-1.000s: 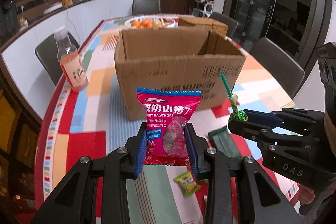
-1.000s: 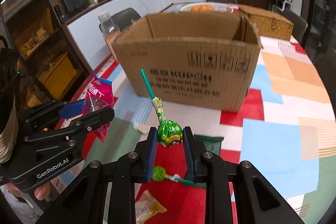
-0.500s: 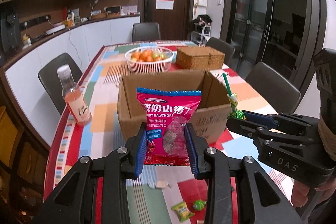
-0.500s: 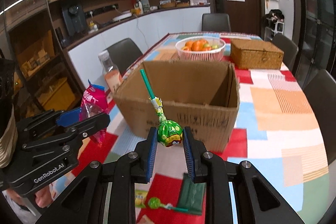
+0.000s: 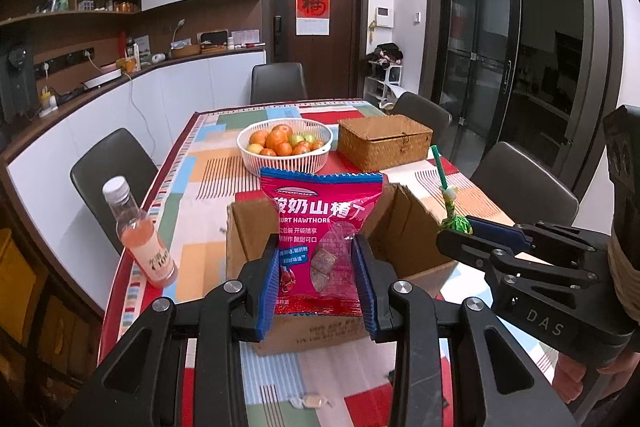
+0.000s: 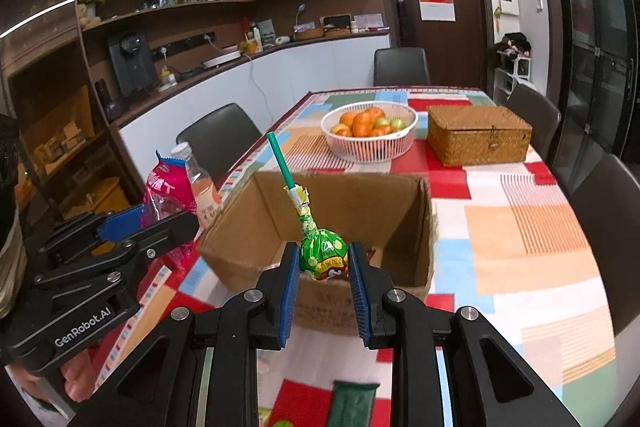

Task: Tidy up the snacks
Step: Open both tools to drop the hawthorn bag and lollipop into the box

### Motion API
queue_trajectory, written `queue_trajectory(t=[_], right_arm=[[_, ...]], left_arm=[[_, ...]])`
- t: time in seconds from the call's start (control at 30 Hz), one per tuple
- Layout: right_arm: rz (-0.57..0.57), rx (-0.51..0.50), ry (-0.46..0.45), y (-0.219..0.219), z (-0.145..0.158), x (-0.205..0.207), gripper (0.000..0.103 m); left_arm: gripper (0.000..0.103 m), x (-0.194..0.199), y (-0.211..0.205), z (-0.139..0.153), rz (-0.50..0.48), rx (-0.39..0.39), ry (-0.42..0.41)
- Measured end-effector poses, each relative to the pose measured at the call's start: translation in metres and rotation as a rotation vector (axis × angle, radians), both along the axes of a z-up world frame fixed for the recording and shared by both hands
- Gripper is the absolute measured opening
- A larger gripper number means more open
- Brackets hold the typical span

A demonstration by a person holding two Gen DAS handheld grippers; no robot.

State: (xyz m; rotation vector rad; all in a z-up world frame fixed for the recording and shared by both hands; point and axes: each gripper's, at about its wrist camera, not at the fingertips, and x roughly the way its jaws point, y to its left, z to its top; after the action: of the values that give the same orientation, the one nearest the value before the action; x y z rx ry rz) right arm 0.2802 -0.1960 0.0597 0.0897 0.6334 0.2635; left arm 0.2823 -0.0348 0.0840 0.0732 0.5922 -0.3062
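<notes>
My left gripper [image 5: 318, 279] is shut on a pink hawthorn snack bag [image 5: 322, 227], held upright just above the near wall of an open cardboard box [image 5: 404, 227]. My right gripper [image 6: 325, 275] is shut on the head of a green lollipop [image 6: 322, 253] whose green stick points up. It hangs over the near rim of the same cardboard box [image 6: 400, 211]. Each gripper shows in the other's view: the right gripper [image 5: 460, 227] with the lollipop [image 5: 454, 221] at the right, the left gripper [image 6: 160, 223] with the bag [image 6: 168, 187] at the left.
A pink drink bottle [image 5: 140, 239] stands left of the box. Behind it are a white fruit basket [image 5: 285, 143] and a wicker box [image 5: 384, 141]. A wrapped candy [image 5: 310, 401] and a dark green packet [image 6: 354, 401] lie on the patchwork cloth near me. Chairs ring the table.
Both grippers have risen with their snacks and tilted up, so the box now sits lower and shows its inside. The loose snacks on the cloth have slid down out of view.
</notes>
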Motion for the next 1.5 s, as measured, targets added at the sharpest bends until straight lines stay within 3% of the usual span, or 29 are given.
queue_trajectory(t=[0.4,0.73,0.77,0.83,0.87,0.93,1.5], right_arm=[[-0.028,-0.020,0.018,-0.003,0.005,0.040,0.026],[-0.064,-0.044,0.097,-0.008,-0.009,0.076,0.026],[-0.066,-0.049,0.102,-0.008,-0.011,0.079,0.026],[-0.055,-0.051,0.113,-0.007,-0.013,0.083,0.026],[-0.050,-0.050,0.118,-0.007,-0.014,0.084,0.030],[-0.061,-0.042,0.122,-0.009,-0.015,0.083,0.045],[0.005,-0.039,0.048,0.000,-0.015,-0.008,0.046]], left_arm=[[0.034,0.059,-0.009,-0.005,-0.010,0.013,0.074],[0.035,0.095,-0.016,-0.022,0.015,0.051,0.143],[0.036,0.099,-0.017,-0.024,0.020,0.058,0.149],[0.047,0.100,-0.018,-0.024,0.037,0.080,0.143],[0.057,0.098,-0.019,-0.024,0.046,0.093,0.124],[0.059,0.090,-0.017,-0.023,0.050,0.099,0.100],[0.059,-0.017,0.001,-0.015,0.002,0.075,0.019]])
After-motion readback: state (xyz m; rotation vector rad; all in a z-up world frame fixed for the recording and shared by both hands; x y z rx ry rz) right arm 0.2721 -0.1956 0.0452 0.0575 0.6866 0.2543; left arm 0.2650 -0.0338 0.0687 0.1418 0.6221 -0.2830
